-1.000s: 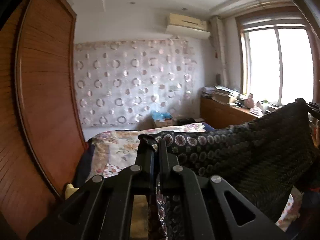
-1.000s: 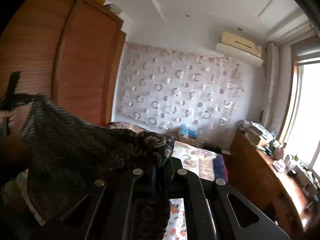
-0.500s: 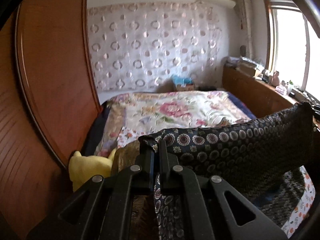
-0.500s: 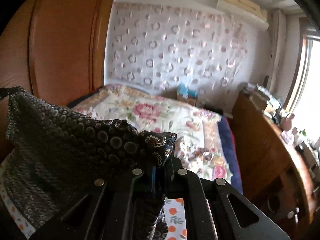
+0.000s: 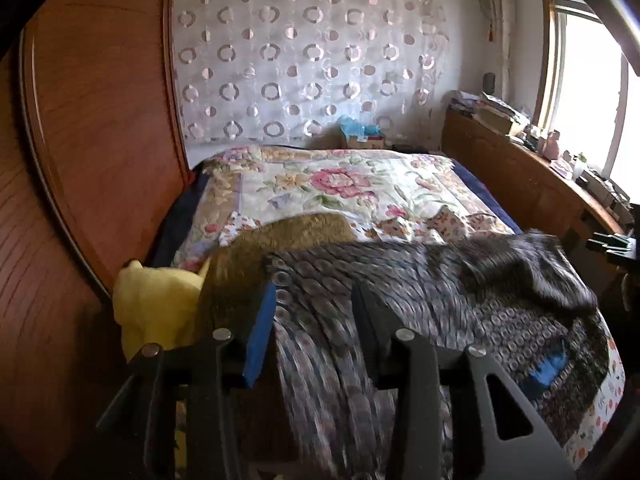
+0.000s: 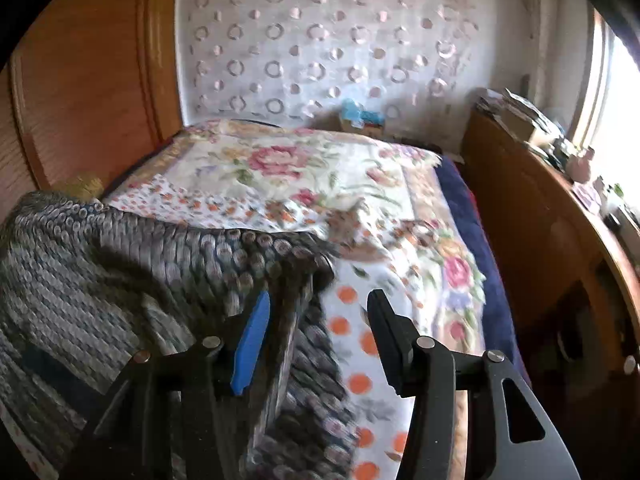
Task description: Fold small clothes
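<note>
Both grippers, left (image 5: 314, 304) and right (image 6: 318, 312), just opened, dropping the garment (image 5: 420, 288) onto the bed (image 5: 320, 184); loose cloth may bunch crooked.

Black grippers (image 5: 312, 304); blue pads (image 6: 252, 344)

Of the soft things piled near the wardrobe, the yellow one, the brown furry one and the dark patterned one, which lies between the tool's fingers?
The dark circle-patterned garment. It drapes between the open left gripper; the brown furry thing and yellow thing lie left.
</note>
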Demonstrator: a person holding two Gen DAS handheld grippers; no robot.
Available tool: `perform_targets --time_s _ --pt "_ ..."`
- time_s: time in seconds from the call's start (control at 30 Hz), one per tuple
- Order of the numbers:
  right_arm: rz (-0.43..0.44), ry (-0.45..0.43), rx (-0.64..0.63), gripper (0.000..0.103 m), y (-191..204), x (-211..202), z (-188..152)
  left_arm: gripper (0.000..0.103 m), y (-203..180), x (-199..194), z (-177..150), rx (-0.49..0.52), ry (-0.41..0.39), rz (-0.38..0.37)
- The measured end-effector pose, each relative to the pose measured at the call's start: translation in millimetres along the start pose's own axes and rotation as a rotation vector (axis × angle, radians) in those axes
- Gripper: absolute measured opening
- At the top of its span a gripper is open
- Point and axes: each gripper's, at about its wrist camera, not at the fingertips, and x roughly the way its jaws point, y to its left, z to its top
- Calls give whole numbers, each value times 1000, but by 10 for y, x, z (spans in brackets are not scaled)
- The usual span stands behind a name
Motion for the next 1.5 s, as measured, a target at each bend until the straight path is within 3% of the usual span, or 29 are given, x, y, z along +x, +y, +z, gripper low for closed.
perform_targets --time_s 0.27,0.43,0.47,0.5,0.57,0.6,0.83,0.97,1.23,1.5 --pt "94 179 28 53 -75 -72 -661 47 -216 -141 -678 26 72 -72" --pt "164 172 62 52 -110 -331 -751 50 -307 -137 -1117 24 126 -81" --pt "176 167 57 49 -92 -390 -749 51 -321 -141 -1199 19 134 -86" --pt "191 164 47 30 -58 -417 -718 51 -332 -145 -1274 13 143 -89" --pt "214 175 28 6 11 -556 -737 51 -351 -163 -1383 2 151 -89" --pt "214 177 14 3 44 -628 -749 51 -356 -164 -1435 -3 158 -90" --pt "168 110 -5 1 83 -1555 -944 51 -302 -256 -1568 -18 157 -83" --pt "108 114 -9 1 94 -1793 -1089 52 -252 -264 -1601 -21 170 -86" --pt "108 59 85 2 -19 -1862 -1003 54 -229 -199 -1638 -26 202 -68" --pt "92 112 74 10 38 -1639 -1118 54 -353 -185 -1726 -18 225 -75"
